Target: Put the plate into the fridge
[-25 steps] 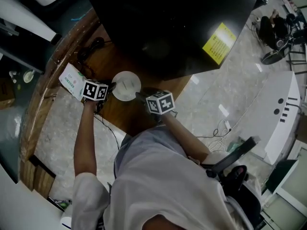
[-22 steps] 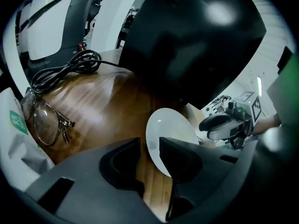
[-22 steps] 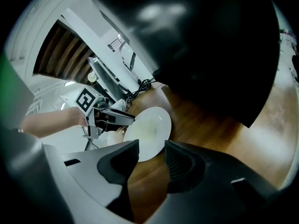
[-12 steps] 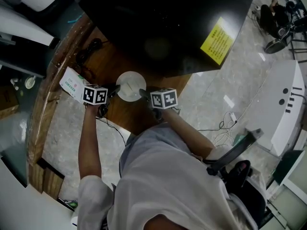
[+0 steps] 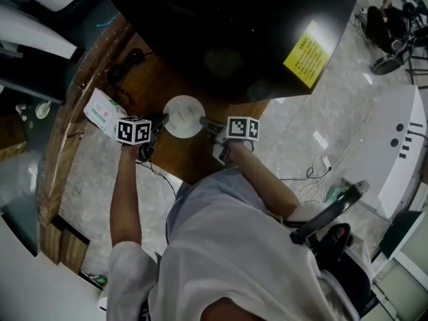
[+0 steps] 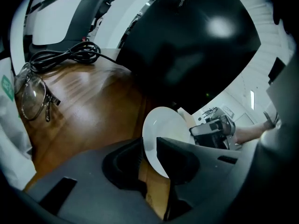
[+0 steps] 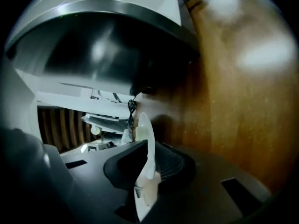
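Head view: A seated person in a pale shirt [image 5: 227, 246] reaches both arms over a wooden table [image 5: 150, 89]. The white plate [image 5: 184, 114] lies there, just in front of a glossy black fridge [image 5: 227, 32] that bears a yellow label [image 5: 306, 53]. The left gripper [image 5: 159, 122] meets the plate's left edge and the right gripper [image 5: 206, 122] its right edge, so the plate sits between the two. A white-and-green carton [image 5: 101, 111] lies just beyond the left gripper, and a black cable [image 5: 127, 65] is bunched farther back on the wood.

Left gripper view: The left gripper's [image 6: 149, 146] jaws are closing around the plate's [image 6: 163, 125] near rim. The rim stands between them, but the pads are not yet clamped on it. The right gripper and the hand holding it show on the plate's far side. A pair of spectacles [image 6: 32, 99] and a coiled black cable [image 6: 63, 55] rest on the table to the left. The black fridge fills the upper right.

Right gripper view: The plate [image 7: 142, 129] shows edge-on between the right gripper's [image 7: 147, 155] jaws. These are closing, their pads pinching the rim. The wooden tabletop [image 7: 233, 101] runs alongside.
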`<state>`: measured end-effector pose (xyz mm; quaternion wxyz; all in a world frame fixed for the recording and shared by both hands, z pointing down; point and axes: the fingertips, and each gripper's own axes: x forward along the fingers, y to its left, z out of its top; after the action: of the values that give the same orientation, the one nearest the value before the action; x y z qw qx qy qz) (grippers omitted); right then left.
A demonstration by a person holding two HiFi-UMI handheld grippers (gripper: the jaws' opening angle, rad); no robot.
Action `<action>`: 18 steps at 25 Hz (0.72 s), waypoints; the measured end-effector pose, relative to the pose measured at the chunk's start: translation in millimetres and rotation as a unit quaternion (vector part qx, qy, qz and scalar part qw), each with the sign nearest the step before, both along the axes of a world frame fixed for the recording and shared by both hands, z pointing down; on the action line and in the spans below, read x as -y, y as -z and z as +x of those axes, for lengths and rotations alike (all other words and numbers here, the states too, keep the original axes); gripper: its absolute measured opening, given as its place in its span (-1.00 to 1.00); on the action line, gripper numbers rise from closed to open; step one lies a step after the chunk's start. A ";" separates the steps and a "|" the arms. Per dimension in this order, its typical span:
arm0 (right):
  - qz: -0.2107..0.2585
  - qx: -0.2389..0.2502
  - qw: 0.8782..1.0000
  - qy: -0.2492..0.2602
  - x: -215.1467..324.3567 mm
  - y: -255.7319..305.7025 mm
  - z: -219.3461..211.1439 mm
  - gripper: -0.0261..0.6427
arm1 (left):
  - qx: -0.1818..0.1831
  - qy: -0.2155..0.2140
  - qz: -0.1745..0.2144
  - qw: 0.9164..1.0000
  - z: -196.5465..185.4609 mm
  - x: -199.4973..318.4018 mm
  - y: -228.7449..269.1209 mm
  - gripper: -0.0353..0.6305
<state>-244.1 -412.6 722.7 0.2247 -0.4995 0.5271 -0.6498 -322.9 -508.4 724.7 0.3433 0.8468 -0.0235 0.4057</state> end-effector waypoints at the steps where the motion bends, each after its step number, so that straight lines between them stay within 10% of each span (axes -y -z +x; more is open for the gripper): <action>1: 0.011 0.019 1.000 0.002 0.7 1.7 -4.1 -0.75 | 0.000 -0.001 0.008 1.000 -0.2 1.2 0.3 -0.59; 14: 0.017 -0.041 0.997 0.065 -9.0 -3.0 -31.2 -0.84 | 0.000 0.002 0.042 0.999 -13.6 -17.8 -1.7 -0.62; 18: 0.030 -0.025 0.997 0.061 -17.6 7.3 -44.7 -0.85 | -0.052 0.033 0.048 0.997 -27.5 -21.9 12.5 -0.62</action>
<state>-288.8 -395.0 715.4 0.1866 -0.4753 0.5812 -0.6336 -350.5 -486.5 712.2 0.3160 0.8810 -0.0531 0.3481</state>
